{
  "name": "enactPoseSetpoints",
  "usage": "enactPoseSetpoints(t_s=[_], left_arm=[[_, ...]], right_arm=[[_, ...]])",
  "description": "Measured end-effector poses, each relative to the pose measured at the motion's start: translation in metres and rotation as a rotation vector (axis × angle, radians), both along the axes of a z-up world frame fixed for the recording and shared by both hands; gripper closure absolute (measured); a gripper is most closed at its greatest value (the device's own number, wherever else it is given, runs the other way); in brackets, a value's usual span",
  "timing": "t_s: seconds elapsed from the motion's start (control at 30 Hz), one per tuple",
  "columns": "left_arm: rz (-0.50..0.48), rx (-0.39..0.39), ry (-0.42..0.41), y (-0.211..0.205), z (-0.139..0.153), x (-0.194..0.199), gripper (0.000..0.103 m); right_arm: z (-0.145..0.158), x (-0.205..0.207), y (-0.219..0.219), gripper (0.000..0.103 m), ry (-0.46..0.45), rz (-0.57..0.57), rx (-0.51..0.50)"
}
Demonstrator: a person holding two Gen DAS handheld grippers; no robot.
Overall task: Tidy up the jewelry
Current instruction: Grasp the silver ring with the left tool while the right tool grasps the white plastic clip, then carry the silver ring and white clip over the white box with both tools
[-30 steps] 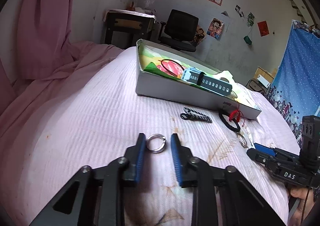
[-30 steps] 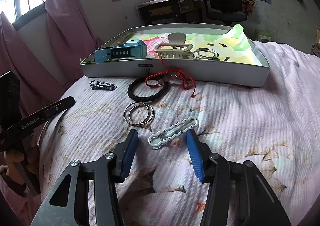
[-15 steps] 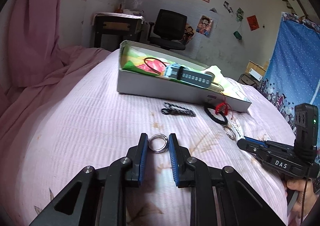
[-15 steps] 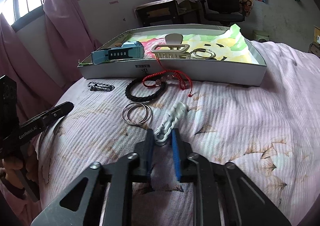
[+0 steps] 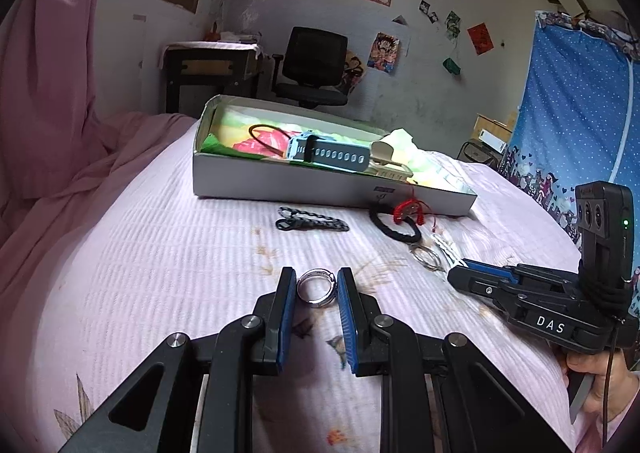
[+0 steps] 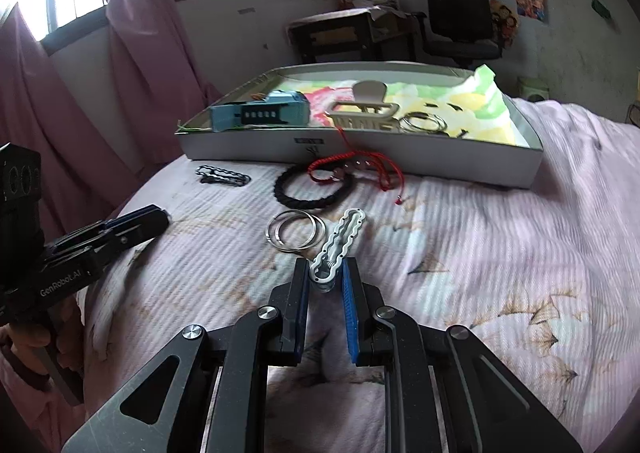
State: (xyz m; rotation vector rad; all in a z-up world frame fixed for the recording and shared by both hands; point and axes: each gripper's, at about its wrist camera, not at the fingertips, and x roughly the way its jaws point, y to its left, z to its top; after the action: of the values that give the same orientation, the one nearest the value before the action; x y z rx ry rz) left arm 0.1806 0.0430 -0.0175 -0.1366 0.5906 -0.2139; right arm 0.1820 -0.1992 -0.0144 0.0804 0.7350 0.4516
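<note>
My left gripper (image 5: 317, 285) is shut on a silver ring (image 5: 317, 292), held just above the pink bedspread. My right gripper (image 6: 326, 273) is shut on the near end of a white wavy hair clip (image 6: 339, 249), whose far end points away beside a pair of silver hoops (image 6: 295, 236). Ahead stands the shallow grey box (image 6: 440, 161) lined with colourful paper, holding a blue watch (image 6: 264, 115), a cream claw clip (image 6: 366, 111) and more silver hoops (image 6: 424, 123). On the bed in front of the box lie a black braided bracelet (image 6: 314, 189), a red cord bracelet (image 6: 356, 167) and a black chain (image 6: 222, 175).
The other gripper shows in each view: the right one (image 5: 540, 305) at the right of the left wrist view, the left one (image 6: 100, 241) at the left of the right wrist view. Pink curtains (image 6: 132, 65) hang at the left. A desk and an office chair (image 5: 314, 69) stand behind the bed.
My right gripper closed from wide open onto the white hair clip, which turned end-on. My left gripper, still holding the ring, drifted and rolled slightly, so the box sits more centred.
</note>
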Motion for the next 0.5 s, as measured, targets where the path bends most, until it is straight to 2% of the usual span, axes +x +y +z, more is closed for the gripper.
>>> enactPoseSetpoints(t_s=[0.3, 0.5], left_arm=[[0.005, -0.002, -0.041, -0.002, 0.005, -0.006, 0.083], [0.017, -0.043, -0.078, 0.001, 0.013, -0.005, 0.083]], right_arm=[[0.011, -0.013, 0.006, 0.089, -0.09, 0.004, -0.034], [0.02, -0.017, 0.008, 0.089, -0.139, 0.006, -0.05]])
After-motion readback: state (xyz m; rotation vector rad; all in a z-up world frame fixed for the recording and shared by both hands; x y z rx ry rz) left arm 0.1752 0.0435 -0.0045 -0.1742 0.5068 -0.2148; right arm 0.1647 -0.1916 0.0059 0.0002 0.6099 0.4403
